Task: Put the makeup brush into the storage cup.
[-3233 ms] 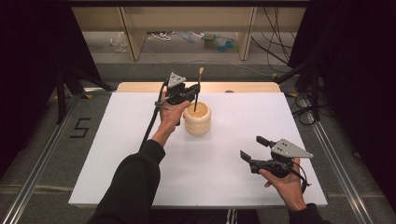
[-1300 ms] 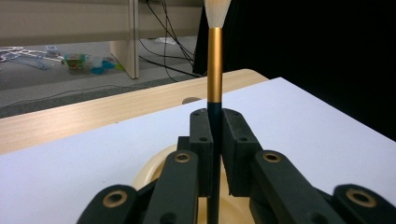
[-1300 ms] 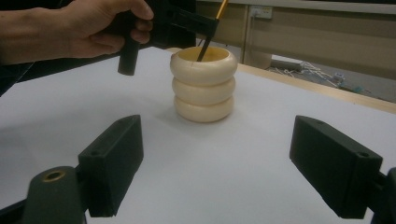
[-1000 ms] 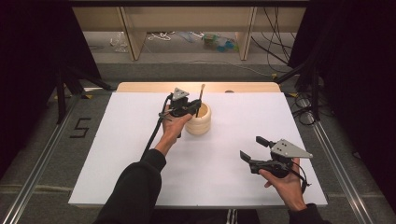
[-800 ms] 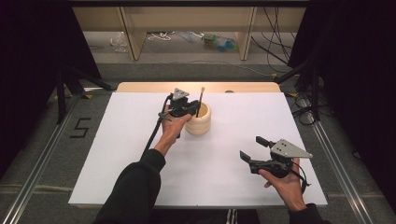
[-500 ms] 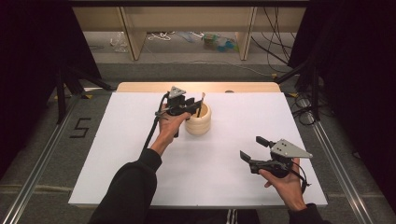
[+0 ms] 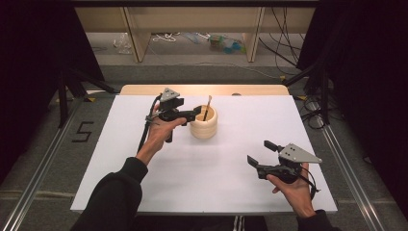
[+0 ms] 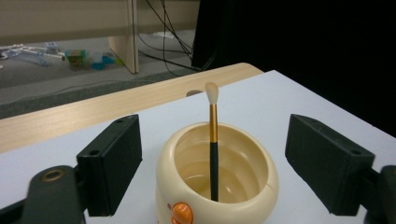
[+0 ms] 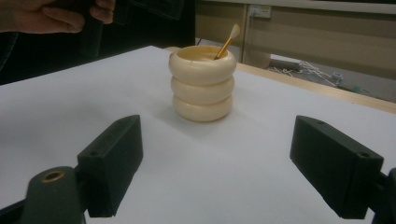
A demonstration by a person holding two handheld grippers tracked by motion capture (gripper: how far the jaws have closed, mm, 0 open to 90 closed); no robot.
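The left gripper hangs just beside the cream ribbed pot, jaws spread wide and holding nothing — in the left gripper view the pot sits between them and slightly ahead. A slim brush stands in the pot, its long axis near upright, pale tip up and clear of the rim, leaning a little against the far wall. The left hand is much the nearer. Any grasp on the handle would, I judge, come from above the rim, which blocks a low approach. The right gripper, jaws also apart and empty, rests well apart near the white table's front right — nothing lies between it and the pot.
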